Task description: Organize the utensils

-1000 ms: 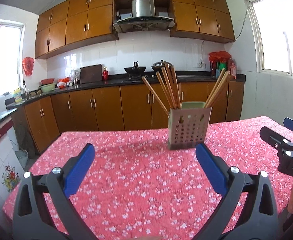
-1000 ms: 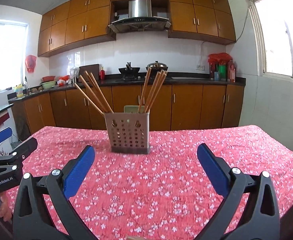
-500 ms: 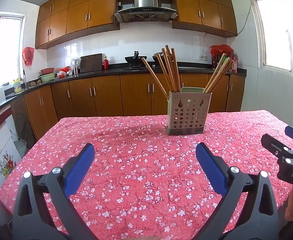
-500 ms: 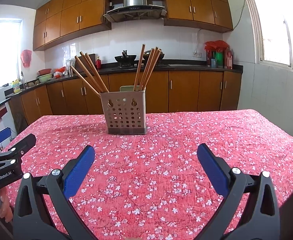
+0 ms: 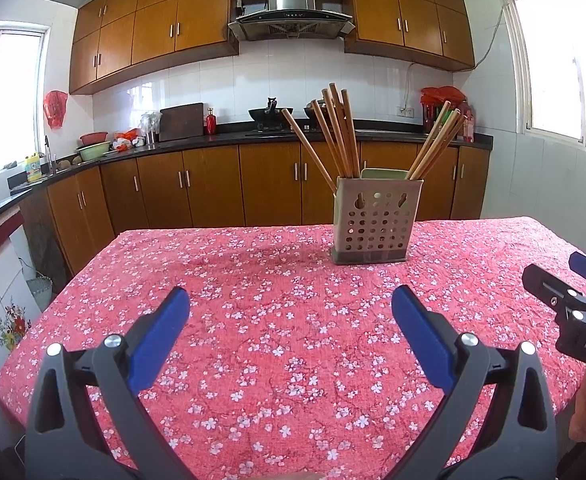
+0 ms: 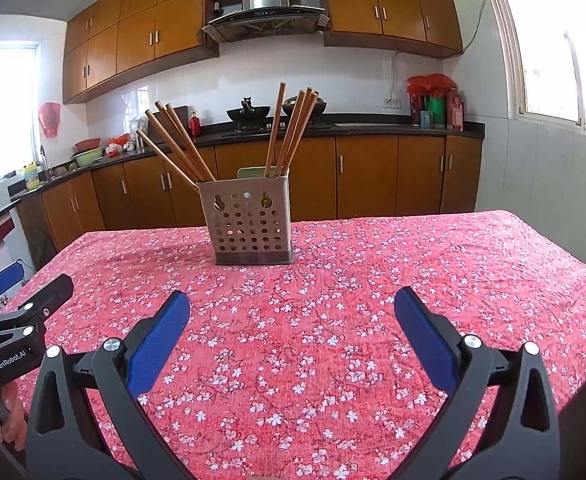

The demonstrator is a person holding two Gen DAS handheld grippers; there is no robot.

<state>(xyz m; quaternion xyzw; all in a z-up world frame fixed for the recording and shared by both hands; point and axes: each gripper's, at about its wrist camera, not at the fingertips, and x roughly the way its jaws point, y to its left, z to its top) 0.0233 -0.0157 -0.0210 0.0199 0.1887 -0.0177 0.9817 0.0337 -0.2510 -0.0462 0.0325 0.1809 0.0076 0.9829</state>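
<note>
You are standing in a home kitchen. Brown wooden wall cabinets (image 5: 153, 36) run above a white tiled backsplash (image 5: 221, 88), with a steel range hood (image 5: 291, 12) over a wok (image 5: 270, 113) on the stove. A dark countertop (image 5: 229, 138) runs along the wall above the base cabinets (image 5: 209, 192), carrying a cutting board (image 5: 182, 121), bowls (image 5: 95, 148) and bottles. Nearest you is a table under a red floral tablecloth (image 5: 293, 320). Windows (image 5: 561, 64) light both sides.

Perforated grey-beige utensil holder (image 5: 376, 220) upright on bench, far centre. Wooden chopsticks (image 5: 337, 136) stand inside in two splayed bunches: one leaning left, one (image 5: 437, 144) right.
</note>
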